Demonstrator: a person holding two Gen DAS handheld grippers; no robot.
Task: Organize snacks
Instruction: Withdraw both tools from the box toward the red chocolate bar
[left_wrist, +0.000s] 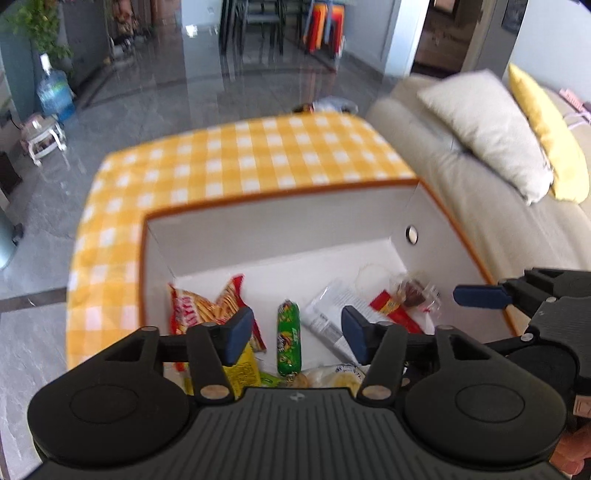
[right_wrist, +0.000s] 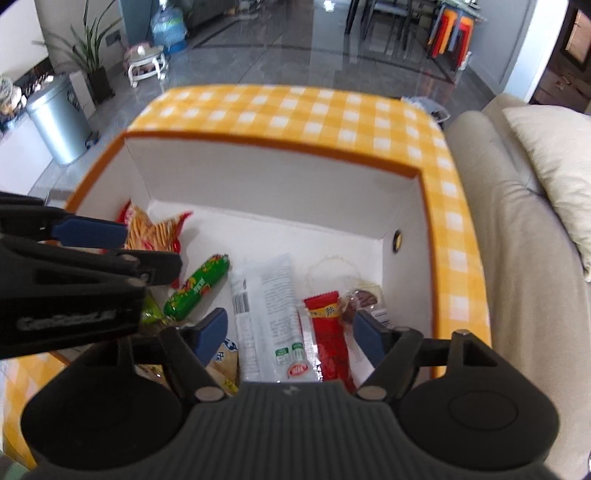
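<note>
While your two grippers hang above it, the white cardboard box with the orange rim (right_wrist: 280, 184) sits open on the yellow-and-white checked tablecloth (right_wrist: 295, 107), and the snacks lie on its floor. At the left end the red-and-orange bag of stick crackers (right_wrist: 155, 229) leans against the wall; just beside it lies the green sausage-shaped packet (right_wrist: 197, 290), then the long white wrapper with printed text (right_wrist: 267, 314), the flat red sachet (right_wrist: 327, 332), and at the right end the small clear-wrapped brown sweet (right_wrist: 360, 301). A yellow packet (left_wrist: 243, 369) and a pale one (left_wrist: 338, 376) show at the near edge, partly hidden under your tools.

Your left gripper (left_wrist: 297, 334) has its blue pads spread wide with nothing between them, hovering over the green packet. Your right gripper (right_wrist: 291, 334) is likewise spread wide and empty, above the white wrapper and red sachet. The two tools sit close together, side by side.

Beyond the table you have a beige sofa (right_wrist: 517, 236) with a cream cushion (left_wrist: 484, 129) and a yellow cushion (left_wrist: 550, 133), and a grey metal bin (right_wrist: 59, 118) on the glossy dark floor (left_wrist: 221, 88).
</note>
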